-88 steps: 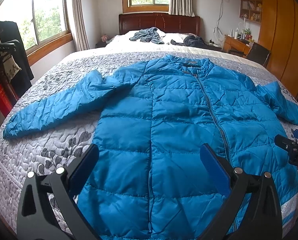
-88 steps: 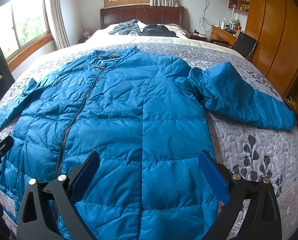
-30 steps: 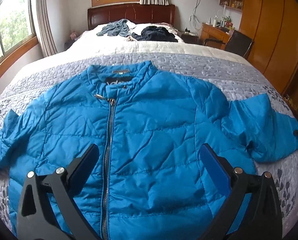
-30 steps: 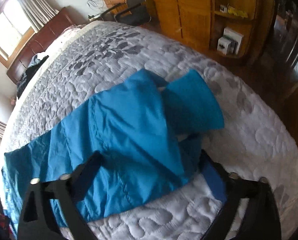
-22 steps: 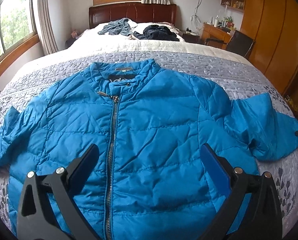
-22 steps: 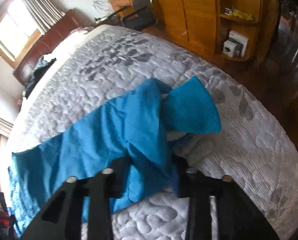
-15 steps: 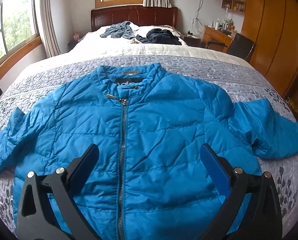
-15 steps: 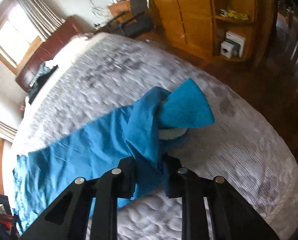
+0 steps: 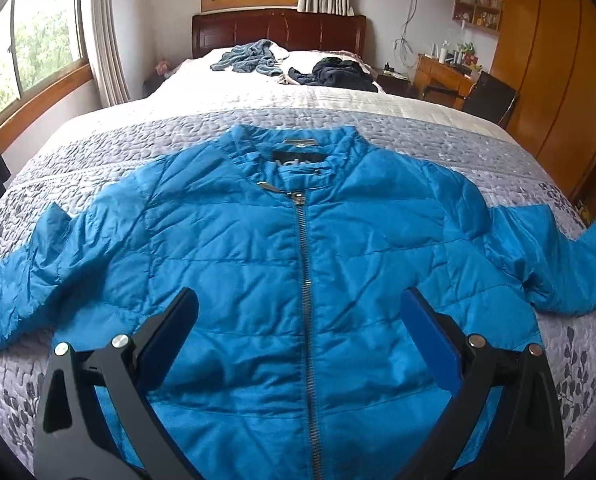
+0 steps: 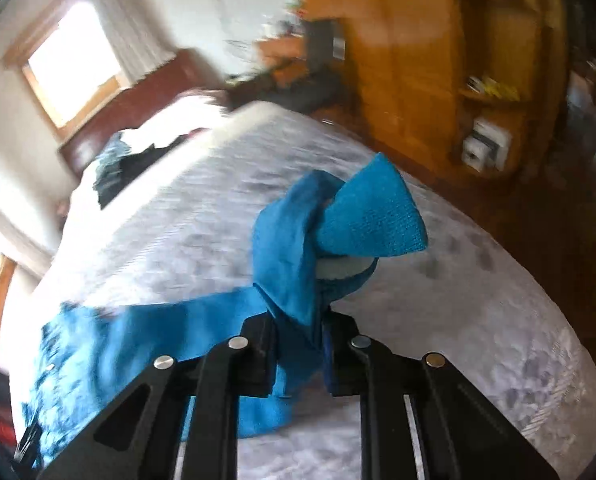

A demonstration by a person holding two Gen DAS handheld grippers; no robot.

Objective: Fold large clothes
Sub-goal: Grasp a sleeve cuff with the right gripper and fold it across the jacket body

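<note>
My right gripper point(image 10: 298, 354) pinches the sleeve point(image 10: 294, 256).
The jacket point(image 9: 298, 264) lies zipped and face up on the bed point(image 9: 202, 128). My left gripper point(image 9: 298, 336) hovers over its front, fingers point(image 9: 170, 332) spread wide, holding nothing. The right fingers are pressed together on the sleeve, its cuff point(image 10: 372, 216) lifted off the quilt.
</note>
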